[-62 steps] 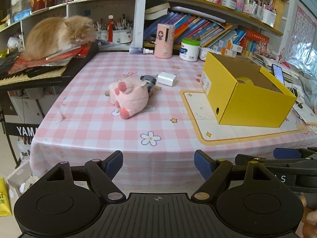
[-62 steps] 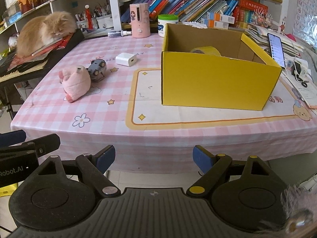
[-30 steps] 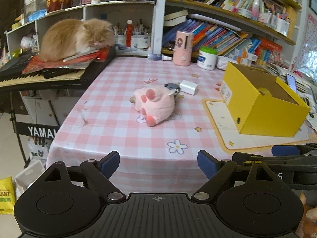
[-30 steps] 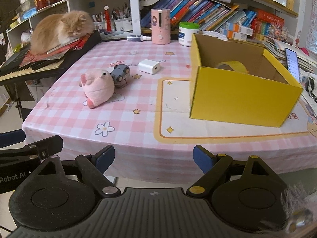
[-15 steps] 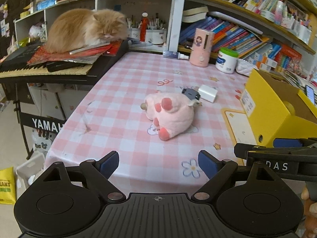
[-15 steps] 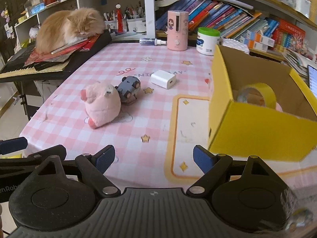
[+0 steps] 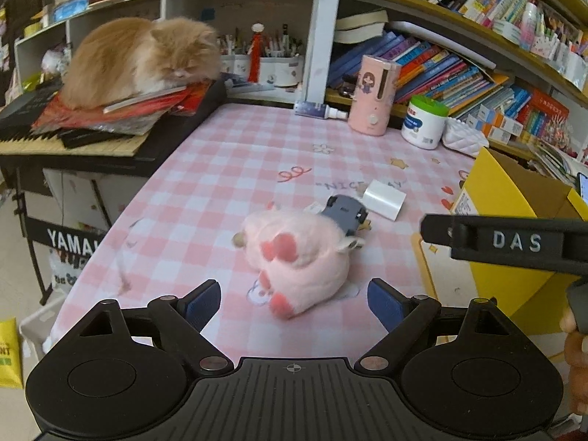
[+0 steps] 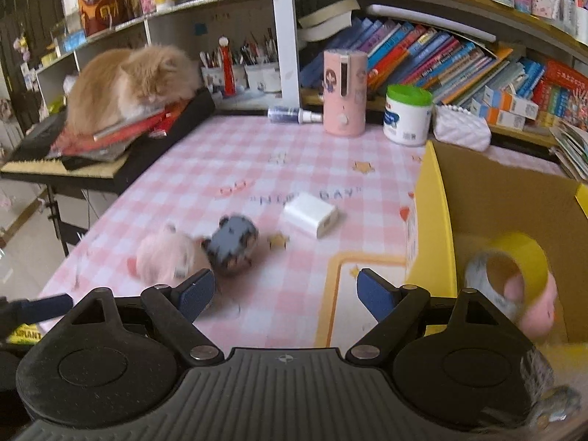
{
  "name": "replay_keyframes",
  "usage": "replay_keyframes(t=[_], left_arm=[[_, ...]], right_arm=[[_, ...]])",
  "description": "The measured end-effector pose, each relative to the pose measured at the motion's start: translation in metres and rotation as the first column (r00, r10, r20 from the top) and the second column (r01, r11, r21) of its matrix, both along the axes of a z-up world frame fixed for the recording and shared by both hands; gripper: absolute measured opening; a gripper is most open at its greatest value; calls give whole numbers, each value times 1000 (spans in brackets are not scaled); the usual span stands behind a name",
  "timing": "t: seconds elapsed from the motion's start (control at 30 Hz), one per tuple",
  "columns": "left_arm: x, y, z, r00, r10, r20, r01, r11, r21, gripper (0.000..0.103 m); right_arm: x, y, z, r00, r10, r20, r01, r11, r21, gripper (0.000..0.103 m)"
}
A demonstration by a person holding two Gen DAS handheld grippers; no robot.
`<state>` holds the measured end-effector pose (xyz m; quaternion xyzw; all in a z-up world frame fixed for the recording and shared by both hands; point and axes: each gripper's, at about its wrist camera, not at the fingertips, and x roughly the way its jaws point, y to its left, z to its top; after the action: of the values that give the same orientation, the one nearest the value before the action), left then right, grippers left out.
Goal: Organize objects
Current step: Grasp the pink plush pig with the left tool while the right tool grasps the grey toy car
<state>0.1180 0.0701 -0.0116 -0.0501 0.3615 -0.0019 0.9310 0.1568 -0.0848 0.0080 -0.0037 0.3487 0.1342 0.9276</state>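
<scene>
both sets of jaws stand spread wide with nothing between them. left gripper hangs over the near edge of the pink checked tablecloth, and the fluffy pink plush pig lies just beyond its blue pads, lined up with the gap. right gripper points at the bare cloth between the small grey toy car and the yellow cardboard box, neither of them inside its reach yet.

a second ago both tools were back off the table's near edge, with the cloth's hem showing in front of them; now they have come in over the table, and the pig and car look much closer. nothing on the table has shifted: the car is touching the pig's far right side as before, the white plug-in charger block lies just past them, and a roll of yellow tape leans inside the box on the right beside something pink.

so i'd say the approach is nearly finished and no pick has begun. the pig looks like the left tool's first target, and the box the likely place for it. an orange long-haired cat dozes on the keyboard at the far left, well apart from all this.
</scene>
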Motion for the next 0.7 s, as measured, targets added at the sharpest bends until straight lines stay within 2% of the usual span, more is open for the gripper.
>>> replay_keyframes(t=[0.27, 0.7], left_arm=[[32, -19, -3, 999, -49, -8, 50, 997, 64, 92], [82, -21, -29, 995, -8, -98, 20, 992, 122, 92]], right_arm=[[30, -3, -1, 999, 36, -21, -35, 998, 55, 84], [68, 4, -14, 990, 108, -90, -99, 991, 93, 84]])
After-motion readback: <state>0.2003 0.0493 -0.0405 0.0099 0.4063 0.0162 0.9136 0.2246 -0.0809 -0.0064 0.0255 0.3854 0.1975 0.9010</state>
